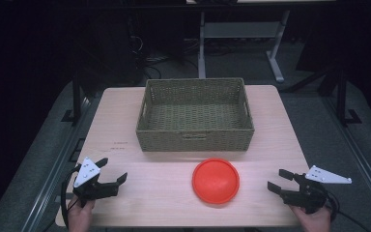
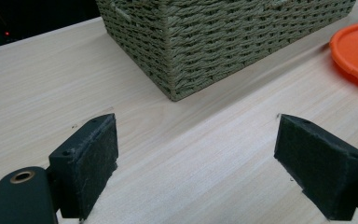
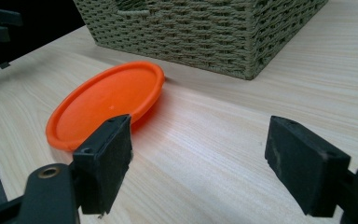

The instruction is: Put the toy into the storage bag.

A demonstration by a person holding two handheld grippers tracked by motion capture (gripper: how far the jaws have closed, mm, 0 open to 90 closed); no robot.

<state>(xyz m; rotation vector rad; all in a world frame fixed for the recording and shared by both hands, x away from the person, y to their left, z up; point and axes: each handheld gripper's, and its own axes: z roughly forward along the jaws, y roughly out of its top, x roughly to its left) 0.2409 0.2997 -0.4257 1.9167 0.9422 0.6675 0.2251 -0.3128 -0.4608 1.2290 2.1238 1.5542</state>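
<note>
A smooth round orange plastic plate lay on the pale wood-grain bench before a rectangular woven wicker basket. The left claw and right claw both gaped wide, holding nothing.

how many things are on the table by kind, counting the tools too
round orange plastic plate: 1
rectangular woven wicker basket: 1
black two-jaw tools, left tool and right tool, both open: 2
total: 4

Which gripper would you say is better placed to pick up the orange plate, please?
The right gripper, probably. It sits open closer to the orange plate, facing its rim. The left gripper is also open but farther off, angled toward the wicker basket.
</note>
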